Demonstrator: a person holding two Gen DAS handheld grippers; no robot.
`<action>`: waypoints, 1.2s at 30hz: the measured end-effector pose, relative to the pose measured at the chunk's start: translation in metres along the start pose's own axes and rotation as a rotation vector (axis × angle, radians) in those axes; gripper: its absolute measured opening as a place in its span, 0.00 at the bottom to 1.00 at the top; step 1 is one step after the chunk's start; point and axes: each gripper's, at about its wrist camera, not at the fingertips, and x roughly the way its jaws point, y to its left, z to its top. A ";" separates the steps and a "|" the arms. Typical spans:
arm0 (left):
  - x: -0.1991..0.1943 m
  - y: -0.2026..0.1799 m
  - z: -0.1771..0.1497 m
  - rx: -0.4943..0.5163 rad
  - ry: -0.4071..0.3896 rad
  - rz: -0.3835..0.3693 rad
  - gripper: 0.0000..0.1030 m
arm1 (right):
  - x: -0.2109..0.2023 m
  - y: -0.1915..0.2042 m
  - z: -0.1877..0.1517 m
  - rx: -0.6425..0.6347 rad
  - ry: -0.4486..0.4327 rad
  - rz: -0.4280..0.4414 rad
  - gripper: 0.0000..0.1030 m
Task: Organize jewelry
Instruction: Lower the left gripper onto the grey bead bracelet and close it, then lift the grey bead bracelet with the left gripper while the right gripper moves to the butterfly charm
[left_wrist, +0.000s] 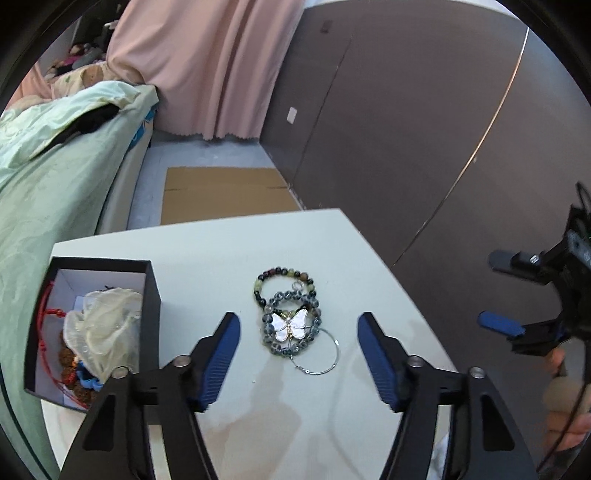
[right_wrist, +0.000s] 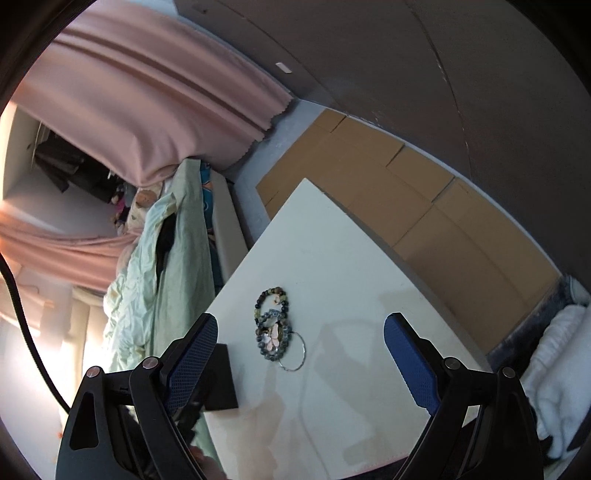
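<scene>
Now | bracelets (left_wrist: 286, 314): 2 | hoop (left_wrist: 325, 350): 1 | box (left_wrist: 92, 332): 1 | both grippers' fingers (left_wrist: 225, 354) apart

Left wrist cam sits low over the near edge of the white table (left_wrist: 229, 251), looking fwd and down btwn its own fingers, roughly level. Right wrist cam looks down at the same table (right_wrist: 332, 236) from the right side, rolled so the floor tilts, a bit higher. Both share the jewelry pile (left_wrist: 290, 319) (right_wrist: 273, 325), black box (left_wrist: 153, 295) (right_wrist: 221, 376), pink curtain (left_wrist: 207, 66) (right_wrist: 147, 96), bed.
</scene>
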 end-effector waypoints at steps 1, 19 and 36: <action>0.004 0.000 0.000 0.005 0.006 0.005 0.54 | 0.000 -0.003 0.001 0.011 0.001 0.006 0.90; 0.064 0.004 -0.007 0.070 0.105 0.154 0.27 | 0.017 0.004 0.012 -0.019 0.046 0.001 0.90; 0.062 0.005 -0.007 0.067 0.118 0.101 0.09 | 0.034 0.019 0.008 -0.085 0.093 -0.026 0.90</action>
